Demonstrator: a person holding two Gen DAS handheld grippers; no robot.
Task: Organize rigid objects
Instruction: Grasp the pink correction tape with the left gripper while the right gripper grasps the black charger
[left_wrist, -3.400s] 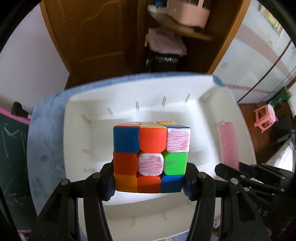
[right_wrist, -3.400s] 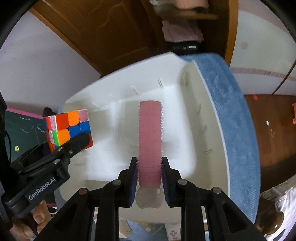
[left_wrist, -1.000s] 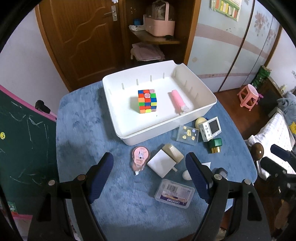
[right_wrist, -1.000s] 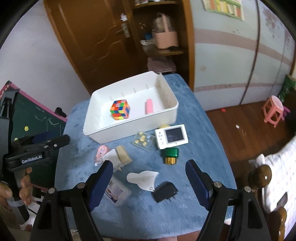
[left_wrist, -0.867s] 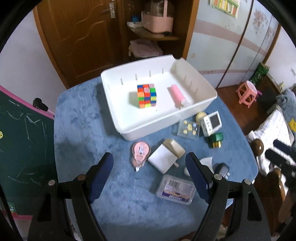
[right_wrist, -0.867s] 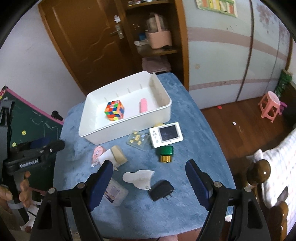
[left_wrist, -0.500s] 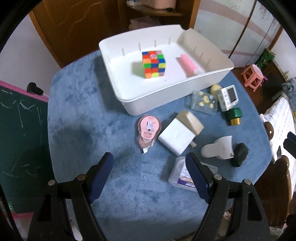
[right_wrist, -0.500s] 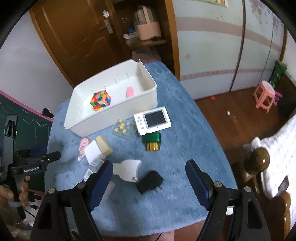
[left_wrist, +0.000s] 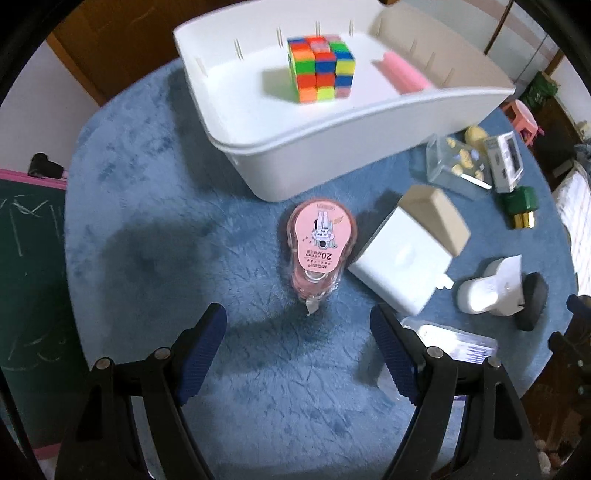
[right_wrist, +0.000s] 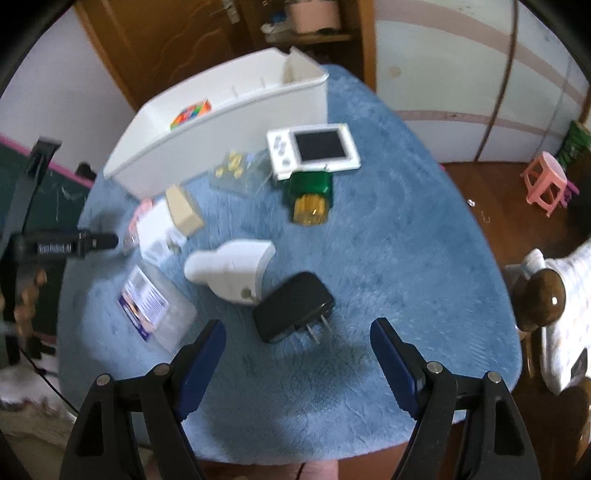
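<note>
Both grippers have sunk toward the blue tablecloth (left_wrist: 147, 229) since a second ago, so the scattered things now loom larger in both wrist views, while the cube and the pink roller lie in the bin as before.

By size: the white bin (left_wrist: 332, 147) stands at the far side of the cloth. Inside it sit the colourful puzzle cube (left_wrist: 319, 68) and, well apart to its right, the pink roller (left_wrist: 404, 72). Just in front of the bin's near wall lies the pink correction-tape dispenser (left_wrist: 319, 247), flat, its tip toward the camera. Beside it to the right is a white box (left_wrist: 402, 266) with a beige block (left_wrist: 436, 218) touching its far edge. Nearer the right gripper lie a white handheld game (right_wrist: 314, 149), a green-and-gold object (right_wrist: 310, 194), a white plastic piece (right_wrist: 229, 269), a black plug adapter (right_wrist: 293, 312) and a clear labelled case (right_wrist: 155, 306).

Left gripper (left_wrist: 297, 347) hangs over the cloth just short of the tape dispenser, jaws spread wide and empty. Right gripper (right_wrist: 297, 350) is likewise spread and empty, with the black adapter just beyond its fingers.
</note>
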